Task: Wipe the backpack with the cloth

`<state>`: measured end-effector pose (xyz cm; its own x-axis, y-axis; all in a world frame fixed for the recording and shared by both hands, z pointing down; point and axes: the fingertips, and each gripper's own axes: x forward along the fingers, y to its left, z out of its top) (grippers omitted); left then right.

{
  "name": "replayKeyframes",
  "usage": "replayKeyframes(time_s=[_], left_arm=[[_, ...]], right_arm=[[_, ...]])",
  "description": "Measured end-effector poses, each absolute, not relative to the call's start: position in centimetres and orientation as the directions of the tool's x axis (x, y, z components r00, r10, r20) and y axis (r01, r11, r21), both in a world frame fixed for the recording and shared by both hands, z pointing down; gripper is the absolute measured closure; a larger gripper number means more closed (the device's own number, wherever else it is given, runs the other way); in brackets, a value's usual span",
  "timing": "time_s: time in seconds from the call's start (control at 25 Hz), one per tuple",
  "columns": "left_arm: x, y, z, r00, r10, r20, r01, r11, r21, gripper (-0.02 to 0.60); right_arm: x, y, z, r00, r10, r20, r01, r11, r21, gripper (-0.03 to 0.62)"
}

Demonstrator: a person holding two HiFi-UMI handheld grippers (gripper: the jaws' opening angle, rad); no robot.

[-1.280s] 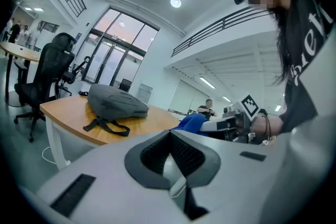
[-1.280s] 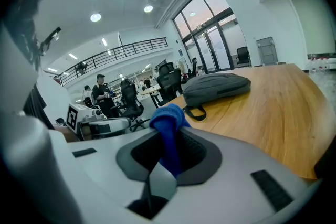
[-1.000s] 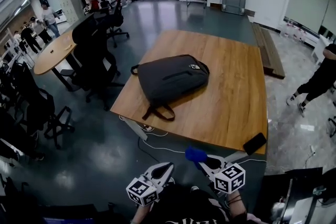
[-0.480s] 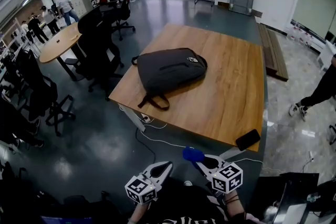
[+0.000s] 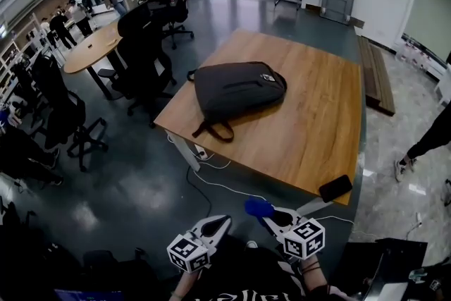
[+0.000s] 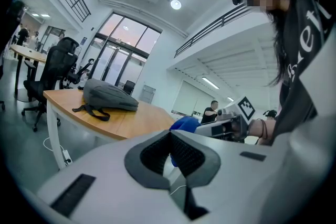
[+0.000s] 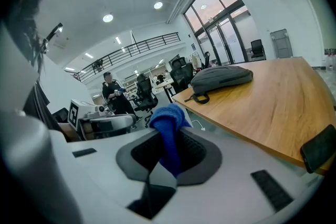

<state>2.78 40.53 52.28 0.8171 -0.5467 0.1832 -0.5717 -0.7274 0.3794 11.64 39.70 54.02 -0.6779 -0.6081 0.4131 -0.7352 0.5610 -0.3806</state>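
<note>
A dark grey backpack (image 5: 236, 89) lies flat on the wooden table (image 5: 317, 123), straps hanging toward the near-left corner; it also shows as the backpack (image 6: 107, 97) and the backpack (image 7: 220, 77) in the gripper views. My right gripper (image 5: 264, 212) is shut on a blue cloth (image 5: 258, 207), which bunches up above the jaws as the cloth (image 7: 167, 126). My left gripper (image 5: 220, 225) is shut with nothing in it, its pads (image 6: 170, 150) meeting. Both grippers hang low, well short of the table's near edge.
A black phone (image 5: 335, 188) lies at the table's near right corner. Black office chairs (image 5: 144, 46) stand left of the table, beside a round table (image 5: 91, 53). Cables (image 5: 211, 183) trail on the floor under the near edge. People stand at the far left and right.
The view has shifted, so the table and backpack sit slightly further right and lower in the picture. Both grippers keep the same pose, the cloth still held.
</note>
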Motion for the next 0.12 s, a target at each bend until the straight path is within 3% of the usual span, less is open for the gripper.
replayKeyframes(time_s=[0.12], left_arm=[[2.51,41.00,52.47,0.814,-0.550,0.186,-0.576,-0.726,0.376,0.588]], right_arm=[[11.38,40.18,54.14,-0.681,-0.605,0.411,-0.732,0.566,-0.380,0.540]])
